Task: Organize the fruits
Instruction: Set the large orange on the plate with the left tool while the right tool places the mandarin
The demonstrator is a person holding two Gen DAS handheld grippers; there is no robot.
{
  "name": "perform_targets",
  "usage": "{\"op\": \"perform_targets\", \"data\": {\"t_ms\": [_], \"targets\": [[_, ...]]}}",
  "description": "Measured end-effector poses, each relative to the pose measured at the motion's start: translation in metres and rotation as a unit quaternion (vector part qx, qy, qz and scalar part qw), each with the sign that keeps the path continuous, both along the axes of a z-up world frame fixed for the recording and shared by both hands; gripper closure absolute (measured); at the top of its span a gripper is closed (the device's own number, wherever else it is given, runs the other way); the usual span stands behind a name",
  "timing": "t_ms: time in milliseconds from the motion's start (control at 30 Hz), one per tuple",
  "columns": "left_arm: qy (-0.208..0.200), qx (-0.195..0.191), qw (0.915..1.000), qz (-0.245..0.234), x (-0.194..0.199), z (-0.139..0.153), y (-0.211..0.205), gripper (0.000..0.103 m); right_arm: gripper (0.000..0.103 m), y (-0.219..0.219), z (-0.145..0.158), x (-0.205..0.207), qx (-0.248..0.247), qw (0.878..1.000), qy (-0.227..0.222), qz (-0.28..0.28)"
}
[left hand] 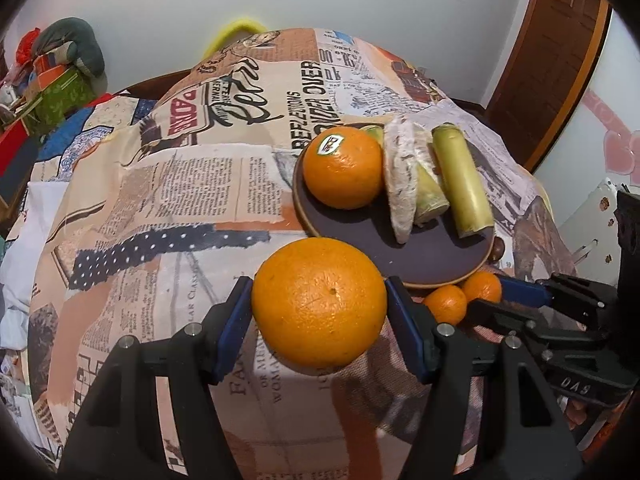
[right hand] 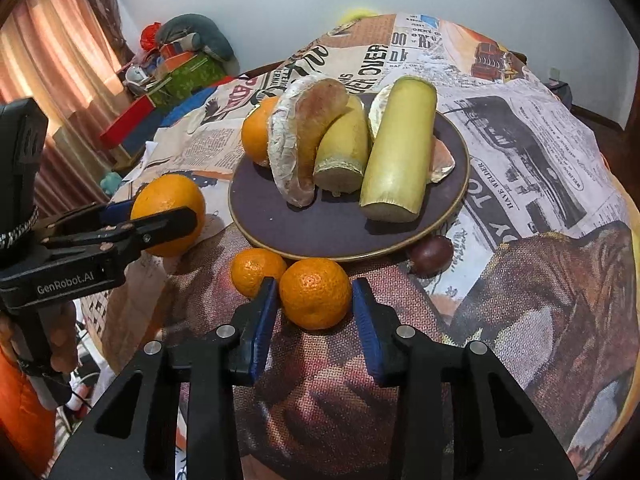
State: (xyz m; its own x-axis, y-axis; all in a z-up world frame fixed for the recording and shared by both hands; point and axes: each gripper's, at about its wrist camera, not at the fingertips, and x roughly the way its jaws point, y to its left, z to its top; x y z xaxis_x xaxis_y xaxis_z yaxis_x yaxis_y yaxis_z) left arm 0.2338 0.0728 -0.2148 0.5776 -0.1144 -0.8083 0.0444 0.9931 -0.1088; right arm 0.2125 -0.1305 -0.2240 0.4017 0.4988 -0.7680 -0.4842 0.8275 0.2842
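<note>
Left gripper [left hand: 319, 304] is clamping big orange [left hand: 319, 302]; right gripper [right hand: 315, 306] is closing around tangerine [right hand: 315, 293], contact unclear. Newsprint tablecloth [left hand: 180, 184] is covering table. Plate [right hand: 276, 220] behind; dark fruit [right hand: 431, 254] partly hidden. Clutter [left hand: 52, 92] is sitting against far wall.

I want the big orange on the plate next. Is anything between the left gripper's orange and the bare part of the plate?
Nothing visible blocks it. The large orange in the left gripper sits just off the plate's near rim, and the bare dark area lies directly beyond.
</note>
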Motion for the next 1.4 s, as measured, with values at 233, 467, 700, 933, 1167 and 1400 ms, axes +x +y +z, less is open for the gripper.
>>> {"op": "perform_targets", "data": {"t_ms": [233,467,700,933,1167,1400], "targets": [[-0.012,-0.005,0.9999,-0.011,0.005,0.010,-0.011,0.038,0.069,-0.005,0.010,0.000,0.003,1.000,-0.016,-0.008],[-0.022,-0.013,0.9995,-0.020,0.017,0.016,-0.019,0.038,0.069,-0.010,0.023,0.010,0.004,0.999,-0.040,-0.020],[-0.009,-0.023,0.9995,-0.019,0.037,0.005,-0.022,0.038,0.069,-0.006,0.023,0.019,0.004,0.999,-0.045,-0.018],[-0.013,-0.025,0.9992,-0.028,0.047,0.001,-0.025,0.038,0.069,0.001,0.020,0.024,0.009,0.999,-0.043,-0.001],[-0.005,-0.041,0.9988,-0.027,0.056,-0.005,-0.021,0.038,0.069,0.006,0.018,0.025,0.009,0.999,-0.045,0.006],[-0.001,-0.052,0.9984,-0.024,0.056,-0.004,-0.019,0.038,0.068,0.009,0.018,0.024,0.001,0.999,-0.049,0.006]]}}
